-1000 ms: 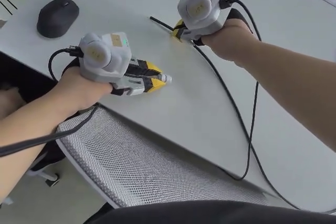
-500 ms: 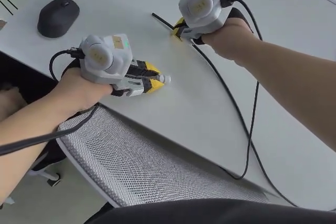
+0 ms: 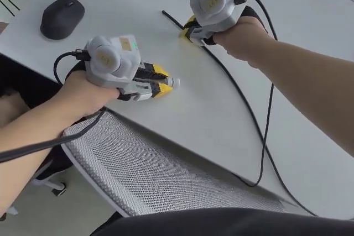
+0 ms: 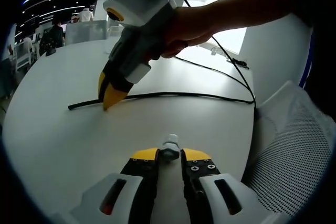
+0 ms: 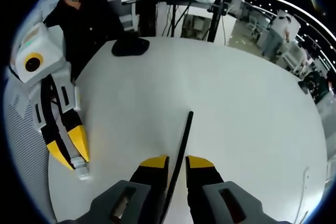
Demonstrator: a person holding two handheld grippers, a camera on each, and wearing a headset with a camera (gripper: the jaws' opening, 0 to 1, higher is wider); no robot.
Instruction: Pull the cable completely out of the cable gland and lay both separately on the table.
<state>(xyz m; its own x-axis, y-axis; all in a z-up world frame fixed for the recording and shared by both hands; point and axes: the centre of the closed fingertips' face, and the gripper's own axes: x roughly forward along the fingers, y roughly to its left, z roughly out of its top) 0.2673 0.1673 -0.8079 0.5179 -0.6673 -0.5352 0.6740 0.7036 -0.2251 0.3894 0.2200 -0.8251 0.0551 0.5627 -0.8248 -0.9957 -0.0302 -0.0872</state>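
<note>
The white cable gland sits clamped between the yellow tips of my left gripper, low over the table's near edge; in the left gripper view the gland pokes out between the tips of the left gripper. The black cable lies free of the gland farther back on the table. My right gripper is shut on the cable a short way behind its loose end. The right gripper view has the cable running forward between the tips of the right gripper, with the gland at the left.
A black mouse rests at the table's far left. The cable trails right and down across the table toward the near edge. A grey mesh chair stands below the edge. Cords hang from both grippers.
My right gripper has shifted slightly farther back with the cable in it. The left gripper and the gland stay where they were.
</note>
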